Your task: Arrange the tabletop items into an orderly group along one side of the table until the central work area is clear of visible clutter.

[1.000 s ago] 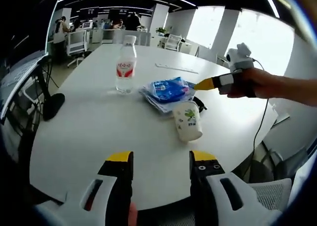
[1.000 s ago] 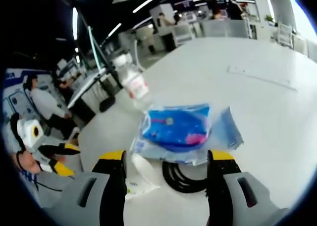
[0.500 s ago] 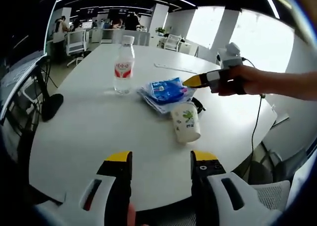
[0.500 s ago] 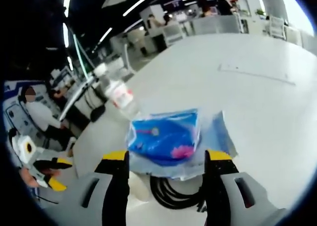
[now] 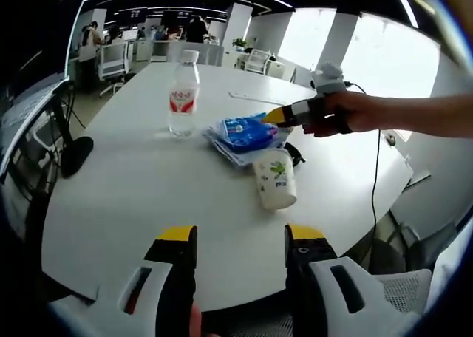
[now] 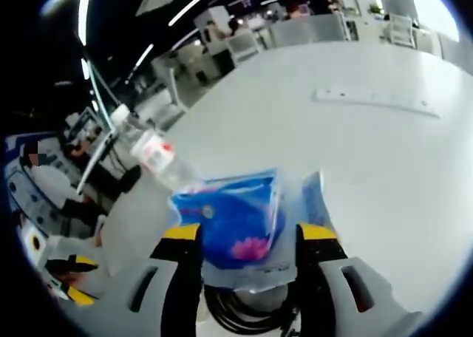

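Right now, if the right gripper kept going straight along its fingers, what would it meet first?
Probably the blue plastic packet: it lies between the open right gripper fingers, directly ahead. The coiled black cable sits lower, nearer the camera, though depth is hard to judge.

The water bottle (image 5: 182, 92) has a red label, its print seemingly too blurred to read.

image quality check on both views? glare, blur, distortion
Left gripper view: windows behind the right hand-held gripper blown out white; water bottle and paper cup sharp; table edge bowed by fisheye. Right gripper view: softer, blue packet and bottle slightly blurred; ceiling light strips streak; bright glare on the tabletop.
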Demonstrator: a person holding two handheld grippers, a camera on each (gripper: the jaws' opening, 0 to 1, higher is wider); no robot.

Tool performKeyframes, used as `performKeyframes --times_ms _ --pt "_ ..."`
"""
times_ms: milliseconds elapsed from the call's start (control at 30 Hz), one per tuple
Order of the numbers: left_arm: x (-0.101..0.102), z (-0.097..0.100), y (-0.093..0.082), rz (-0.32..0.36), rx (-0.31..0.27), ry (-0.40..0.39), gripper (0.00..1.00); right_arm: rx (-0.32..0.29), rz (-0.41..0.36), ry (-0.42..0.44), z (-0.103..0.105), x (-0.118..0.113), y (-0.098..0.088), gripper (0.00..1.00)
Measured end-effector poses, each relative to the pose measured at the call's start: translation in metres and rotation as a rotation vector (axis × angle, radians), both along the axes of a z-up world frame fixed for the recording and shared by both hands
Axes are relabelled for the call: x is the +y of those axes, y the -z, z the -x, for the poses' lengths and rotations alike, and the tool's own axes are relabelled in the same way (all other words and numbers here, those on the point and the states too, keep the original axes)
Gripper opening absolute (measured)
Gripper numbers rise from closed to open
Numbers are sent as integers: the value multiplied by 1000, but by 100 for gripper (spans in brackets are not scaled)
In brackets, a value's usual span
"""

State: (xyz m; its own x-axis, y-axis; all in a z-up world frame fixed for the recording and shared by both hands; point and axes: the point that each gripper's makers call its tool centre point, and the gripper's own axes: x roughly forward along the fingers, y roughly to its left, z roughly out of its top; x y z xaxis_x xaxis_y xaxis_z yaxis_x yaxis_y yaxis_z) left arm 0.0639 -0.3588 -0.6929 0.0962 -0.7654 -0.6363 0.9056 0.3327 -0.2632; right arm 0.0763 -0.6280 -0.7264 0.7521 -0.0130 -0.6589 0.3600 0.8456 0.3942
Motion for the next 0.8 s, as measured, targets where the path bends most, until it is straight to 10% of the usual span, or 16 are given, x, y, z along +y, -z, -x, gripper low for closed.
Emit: performKeyframes --times_ms 800 --pt "4 -2 -2 -1 -5 -7 47 59 14 64 -4 -17 16 7"
